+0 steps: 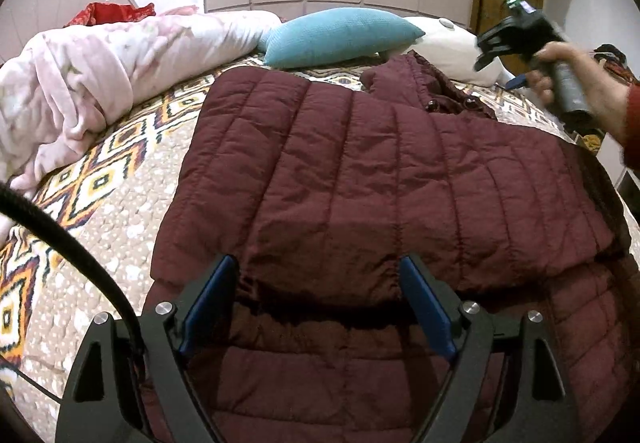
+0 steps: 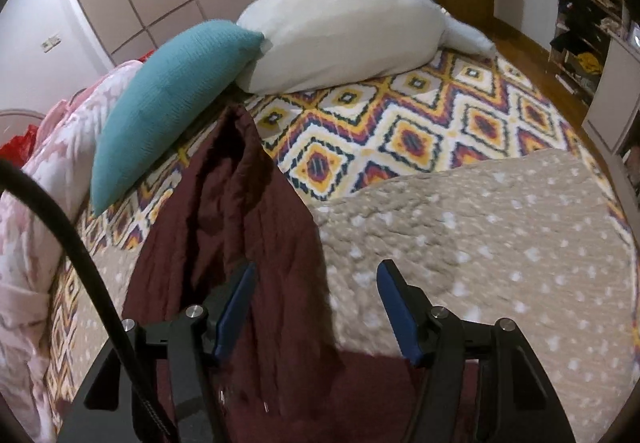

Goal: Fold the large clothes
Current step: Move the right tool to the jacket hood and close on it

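- The maroon quilted jacket (image 1: 360, 179) lies spread on the patterned bedspread (image 1: 120, 179), partly folded over itself. One layer ends in a crosswise edge just ahead of your left gripper (image 1: 316, 303).
- Your left gripper stands wide, its blue pads (image 1: 208, 307) on either side of a stretch of jacket fabric. I see no pinch, and whether the pads touch the cloth I cannot tell.
- From the left wrist view the jacket's long axis runs away from you toward the teal pillow (image 1: 340, 35) and the white pillow (image 1: 452, 43), with the collar end farthest off.
- Your right gripper (image 2: 316, 307) is also parted, somewhat less wide, and holds nothing. It straddles the jacket's right-hand border: maroon cloth under its left pad (image 2: 236, 307), bare beige bedspread under the other.
- That is the relation your next move seems to turn on: the jacket lies to the left of the right tool and directly under the left one. So the left hand is the nearer to a graspable fold, while the right sits at the outer edge.
- In the left wrist view your right hand (image 1: 576, 83) and its tool are blurred up by the far right corner of the jacket.
- Hidden: the near hem is cut off below both tools, and the sleeves cannot be made out clearly. The raised ridge of maroon fabric (image 2: 240, 163) in the right wrist view may be a sleeve or a turned-up side; I cannot say which.
- A pink blanket (image 1: 72, 91) is heaped to the left, apart from the jacket.
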Motion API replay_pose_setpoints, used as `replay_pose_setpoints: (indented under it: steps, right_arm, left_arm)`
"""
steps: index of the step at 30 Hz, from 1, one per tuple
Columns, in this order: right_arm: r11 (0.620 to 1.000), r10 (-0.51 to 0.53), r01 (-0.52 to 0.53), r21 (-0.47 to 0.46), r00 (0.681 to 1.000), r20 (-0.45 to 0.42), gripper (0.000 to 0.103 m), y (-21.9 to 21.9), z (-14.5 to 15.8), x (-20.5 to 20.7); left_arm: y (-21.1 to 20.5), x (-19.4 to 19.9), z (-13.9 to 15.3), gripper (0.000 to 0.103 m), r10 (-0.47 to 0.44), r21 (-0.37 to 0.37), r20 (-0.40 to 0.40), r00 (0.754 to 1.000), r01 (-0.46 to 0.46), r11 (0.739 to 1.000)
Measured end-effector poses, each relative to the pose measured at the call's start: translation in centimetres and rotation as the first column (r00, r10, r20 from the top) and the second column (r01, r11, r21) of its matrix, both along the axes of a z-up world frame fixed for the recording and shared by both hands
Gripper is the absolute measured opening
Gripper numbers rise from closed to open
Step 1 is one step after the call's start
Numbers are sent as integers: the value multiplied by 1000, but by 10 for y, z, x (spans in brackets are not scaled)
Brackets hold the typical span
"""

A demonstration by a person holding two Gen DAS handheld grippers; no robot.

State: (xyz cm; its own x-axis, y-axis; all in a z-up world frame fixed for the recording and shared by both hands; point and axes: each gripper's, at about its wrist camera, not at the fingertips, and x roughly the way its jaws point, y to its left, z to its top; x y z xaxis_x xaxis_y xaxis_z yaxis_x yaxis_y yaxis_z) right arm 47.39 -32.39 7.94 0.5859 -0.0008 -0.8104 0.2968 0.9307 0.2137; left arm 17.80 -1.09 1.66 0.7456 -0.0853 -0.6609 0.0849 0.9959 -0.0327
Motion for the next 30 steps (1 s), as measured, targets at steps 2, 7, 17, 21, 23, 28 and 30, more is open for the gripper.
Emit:
replay_pose_setpoints:
  steps: [2,7,17,21,23,28,30]
  right_arm:
    - [1000,2,-2,5,1000,-11,67,7,-12,15]
    - [997,44,-44,63,999,3,67,28,-29,37]
    - [997,72,-72,-22,997,-4,48,66,-47,51]
    - [995,80,-80,-64,997,0,9,63,-43,46]
    - [993,79,-76,-94,996,34,8,63,-25,35]
    - [983,143,-130,-128,985,101,7,70,42,-16]
    - [972,192,-174,-159,975,109,7,78,66,-45]
  left_arm:
    - [1,0,0,84,1,-6,1,1000,-1,1000]
    - [1,0,-1,85,2,-4,0,1000,-2,1000]
    - [0,0,-1,85,2,-3,-1,1000,-2,1000]
    - [0,2,-3,86,-1,-5,-9,1000,1,1000]
    - [1,3,-3,86,-3,-12,-12,1000,3,1000]
    - [4,4,-3,86,-6,-26,-15,1000,5,1000]
    - [6,4,-3,86,-6,-35,-15,1000,6,999]
